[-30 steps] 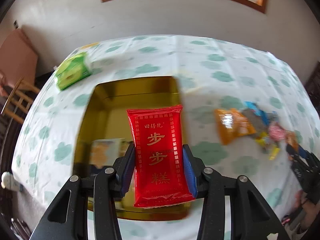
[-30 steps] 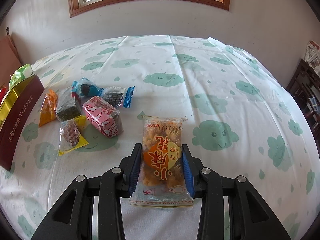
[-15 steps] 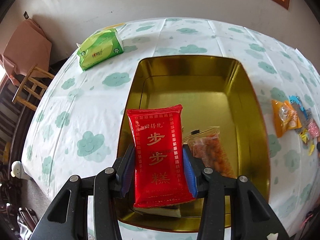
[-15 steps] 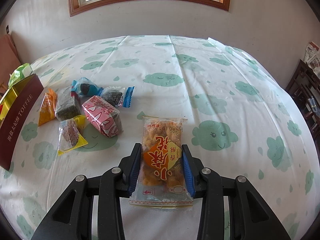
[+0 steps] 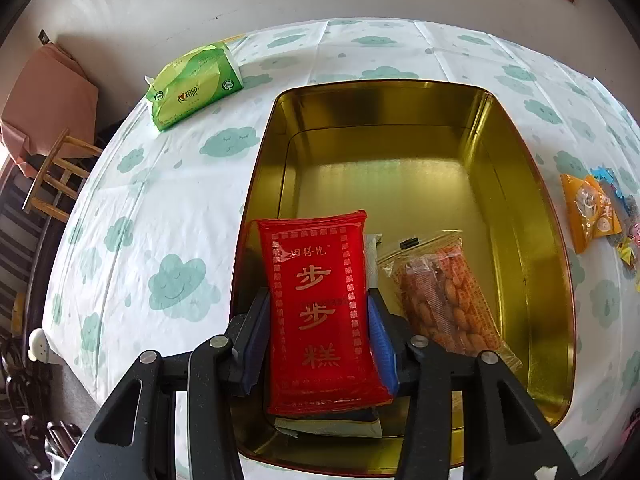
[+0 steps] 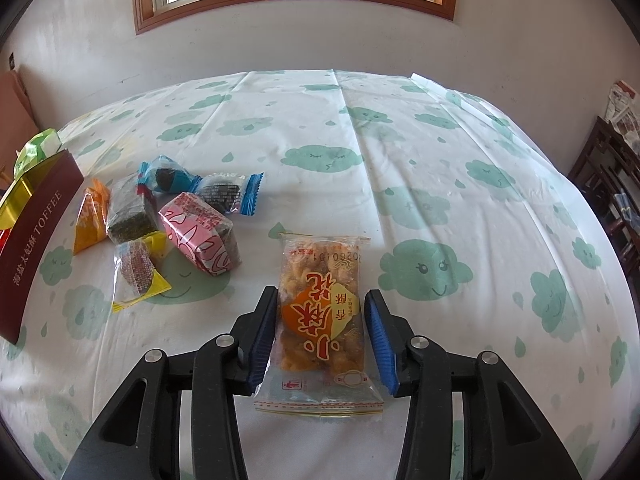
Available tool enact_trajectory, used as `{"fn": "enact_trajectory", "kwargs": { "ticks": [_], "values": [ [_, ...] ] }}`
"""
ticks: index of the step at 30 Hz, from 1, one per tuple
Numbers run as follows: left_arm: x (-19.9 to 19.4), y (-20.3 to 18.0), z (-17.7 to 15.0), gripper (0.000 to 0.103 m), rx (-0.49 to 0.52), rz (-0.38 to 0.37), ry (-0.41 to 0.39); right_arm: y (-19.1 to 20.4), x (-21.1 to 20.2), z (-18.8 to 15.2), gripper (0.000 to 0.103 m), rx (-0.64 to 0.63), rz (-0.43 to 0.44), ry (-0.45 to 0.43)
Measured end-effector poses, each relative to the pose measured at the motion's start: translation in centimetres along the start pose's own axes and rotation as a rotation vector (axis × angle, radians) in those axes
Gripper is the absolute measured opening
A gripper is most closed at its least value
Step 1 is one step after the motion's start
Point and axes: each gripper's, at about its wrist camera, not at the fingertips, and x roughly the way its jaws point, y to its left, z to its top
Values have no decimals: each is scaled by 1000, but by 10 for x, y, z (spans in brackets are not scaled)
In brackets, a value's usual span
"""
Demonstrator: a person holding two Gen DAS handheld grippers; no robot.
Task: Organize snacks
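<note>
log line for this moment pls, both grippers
left gripper: shut on red packet, over gold tin | right gripper: around orange snack bag on table, grip unclear

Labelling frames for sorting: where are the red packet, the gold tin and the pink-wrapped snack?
red packet [image 5: 320,308], left wrist view, front face.
gold tin [image 5: 384,176], left wrist view, bare floor.
pink-wrapped snack [image 6: 198,232], right wrist view, top face.

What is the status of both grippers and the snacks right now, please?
Left gripper shut on red packet, over gold tin. Right gripper straddles orange snack bag, jaws apart. Nothing blocking.
</note>
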Motion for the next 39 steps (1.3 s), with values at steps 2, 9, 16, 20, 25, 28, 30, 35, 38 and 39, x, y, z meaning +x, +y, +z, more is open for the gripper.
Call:
{"fn": "enact_trajectory", "kwargs": {
  "ticks": [2, 9, 16, 20, 25, 28, 30, 35, 38, 39],
  "values": [
    [0, 1, 0, 45, -10, -6, 0, -3, 1, 1, 45, -1, -1, 0],
    [0, 2, -1, 48, -17, -18, 1, -1, 1, 0, 45, 0, -1, 0],
    [-6, -1, -2, 62, -2, -45, -20, -2, 1, 1, 46, 0, -3, 0],
    [-18, -5, -1, 67, 14, -31, -62, -2, 1, 0, 46, -2, -2, -1],
    [-32, -3, -1, 70, -5, -42, -93, -2, 1, 2, 46, -5, -3, 13],
    [-40, -2, -3, 71, -19, -50, -109, -3, 3, 6, 46, -11, 2, 41],
    [-45, 0, -5, 73, -35, -64, -115, -3, 4, 8, 46, -22, 6, 60],
    [-53, 3, -11, 75, -73, -85, -129, -6, 10, 16, 46, -20, 9, 110],
    [-57, 5, -15, 77, -88, -82, -138, -2, 10, 17, 45, -23, -5, 129],
    [-57, 5, -16, 77, -89, -80, -142, -3, 10, 18, 44, -27, -8, 132]
  ]
}}
